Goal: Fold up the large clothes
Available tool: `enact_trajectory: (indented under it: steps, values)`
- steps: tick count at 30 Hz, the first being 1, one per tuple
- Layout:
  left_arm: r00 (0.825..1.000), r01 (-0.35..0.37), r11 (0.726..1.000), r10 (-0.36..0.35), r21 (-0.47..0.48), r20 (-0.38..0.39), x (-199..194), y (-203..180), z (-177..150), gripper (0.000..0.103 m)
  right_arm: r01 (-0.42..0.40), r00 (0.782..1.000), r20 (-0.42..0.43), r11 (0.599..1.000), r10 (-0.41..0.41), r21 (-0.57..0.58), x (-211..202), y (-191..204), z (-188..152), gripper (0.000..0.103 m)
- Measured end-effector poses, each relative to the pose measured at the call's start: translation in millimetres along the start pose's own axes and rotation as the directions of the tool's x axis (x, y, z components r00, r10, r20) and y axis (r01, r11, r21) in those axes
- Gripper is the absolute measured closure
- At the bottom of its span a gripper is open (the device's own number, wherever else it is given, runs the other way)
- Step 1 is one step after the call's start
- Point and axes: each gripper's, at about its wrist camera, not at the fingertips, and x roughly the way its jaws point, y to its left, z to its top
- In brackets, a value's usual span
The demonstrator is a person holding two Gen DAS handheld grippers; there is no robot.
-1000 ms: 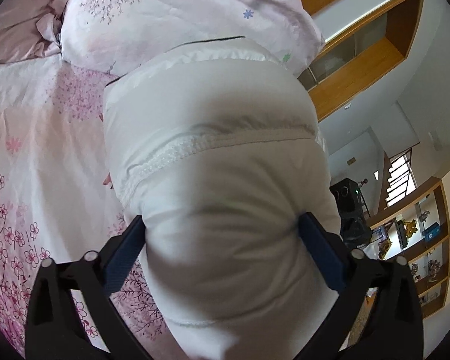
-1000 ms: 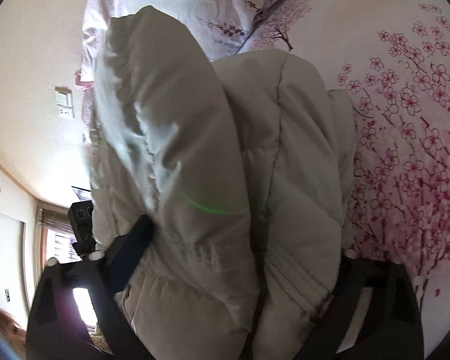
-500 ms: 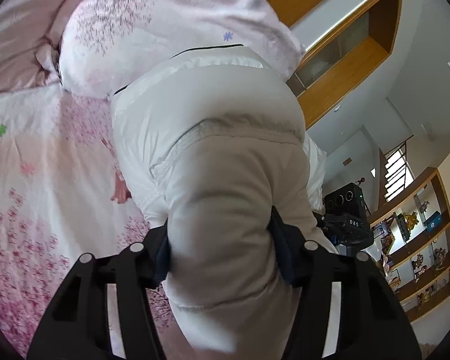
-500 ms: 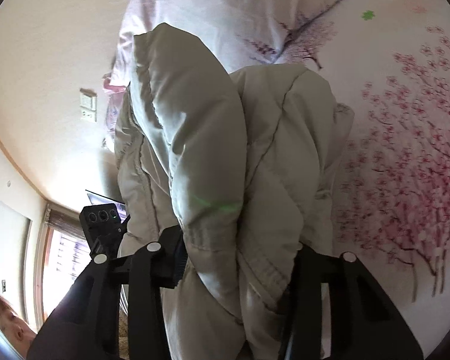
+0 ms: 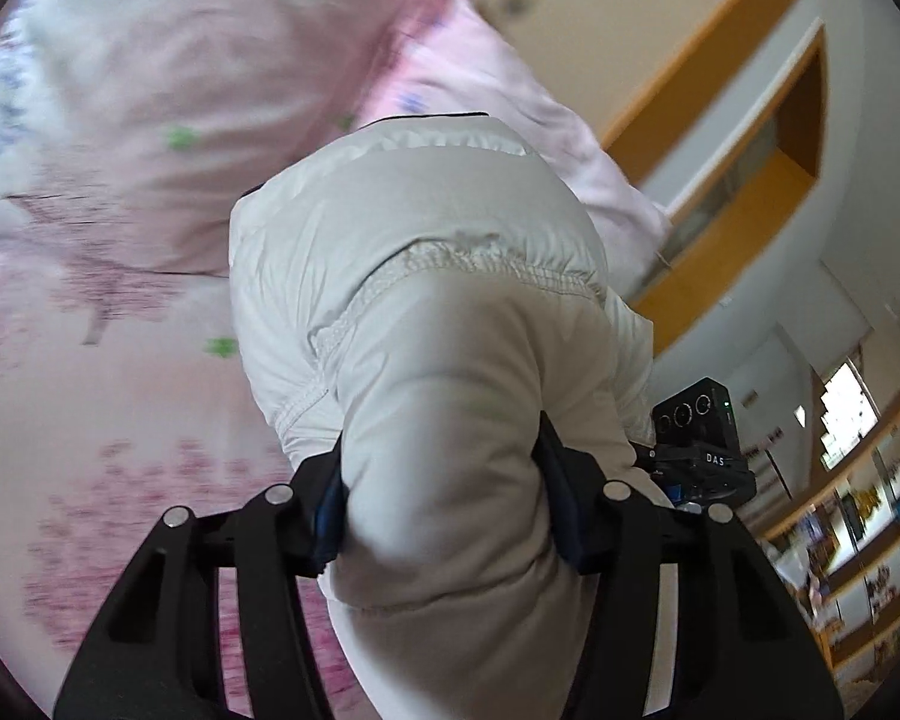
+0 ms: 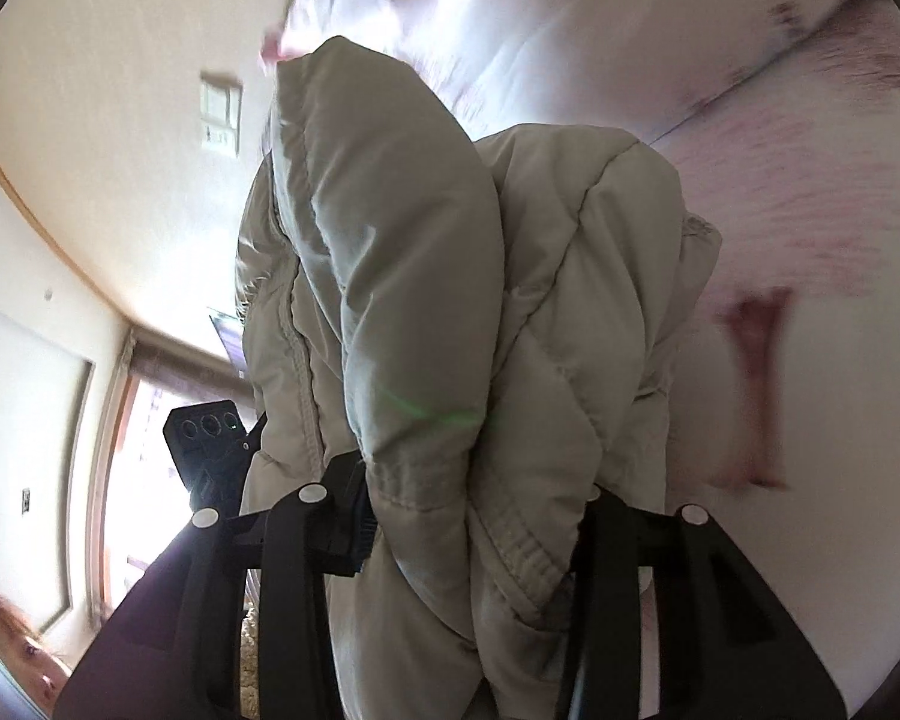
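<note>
A bulky off-white puffer jacket point(image 5: 414, 276) fills the middle of the left wrist view, lifted off the bed. My left gripper point(image 5: 444, 498) is shut on a thick padded fold of it, both pads pressed into the fabric. In the right wrist view the same jacket point(image 6: 426, 276) hangs in stacked quilted folds, its elastic hem bunched low. My right gripper point(image 6: 474, 498) is shut on that bundle near the hem. Fabric hides the fingertips of both grippers.
A bed with a pink cherry-blossom sheet point(image 5: 90, 396) lies under the jacket, with a flowered pillow point(image 5: 198, 72) behind. A black camera unit point(image 5: 699, 438) stands beside the bed; it shows as camera unit point(image 6: 207, 438) too. Wooden shelves point(image 5: 858, 528) line the wall. A person is at the lower left corner point(image 6: 24, 654).
Both grippers went from wide around the jacket to clamped on its folds, then lifted and carried it toward the pillow; the bedding now blurs with motion.
</note>
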Motion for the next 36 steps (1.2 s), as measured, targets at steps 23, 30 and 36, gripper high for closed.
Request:
enact_trajectory:
  steps: [23, 30, 36]
  values:
    - [0.929, -0.367, 0.912, 0.370, 0.182, 0.022, -7.2, 37.3, -4.9, 0.025, 0.552, 0.825, 0.364, 0.752, -0.432, -0.359, 30.6, 121.9, -45.2, 0.059]
    - [0.920, -0.391, 0.900, 0.387, 0.195, 0.060, -20.3, 19.9, -9.2, 0.029, 0.608, 0.787, 0.198, 0.680, -0.584, -0.409, 83.7, 92.4, -85.1, 0.072]
    - [0.906, -0.423, 0.859, 0.394, 0.289, 0.156, -48.0, -32.2, -28.9, 0.027, 0.611, 0.785, 0.162, 0.705, -0.598, -0.360, 93.2, 68.9, -81.8, 0.072]
